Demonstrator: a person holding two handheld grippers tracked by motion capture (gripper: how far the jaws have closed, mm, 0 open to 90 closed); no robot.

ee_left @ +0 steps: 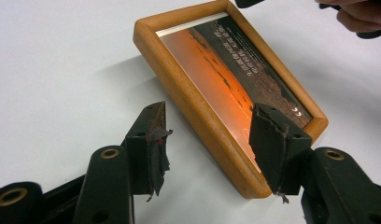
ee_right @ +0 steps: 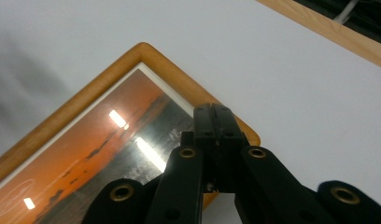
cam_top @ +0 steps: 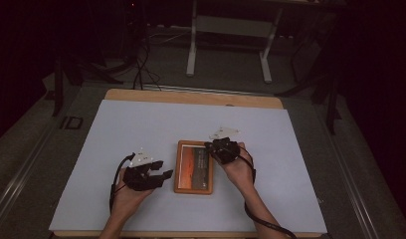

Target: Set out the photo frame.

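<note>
High view: picture frame [cam_top: 193, 167] lies flat mid-table on the white sheet [cam_top: 141, 124], dark room and a desk's legs [cam_top: 192, 50] behind. Left gripper view: my left gripper [ee_left: 212, 140] has its jaws apart, straddling the frame's near corner, so I'd close squarely on the wooden edge. Right gripper view: right gripper [ee_right: 216, 114] has jaws together, empty, over the far corner; I'd press gently to steady it.

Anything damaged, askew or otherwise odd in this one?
Yes. The black padding on the left tool is torn and frayed, with loose shreds hanging off both jaws. The picture frame itself lies flat on the white table cover, square and unbroken.
</note>
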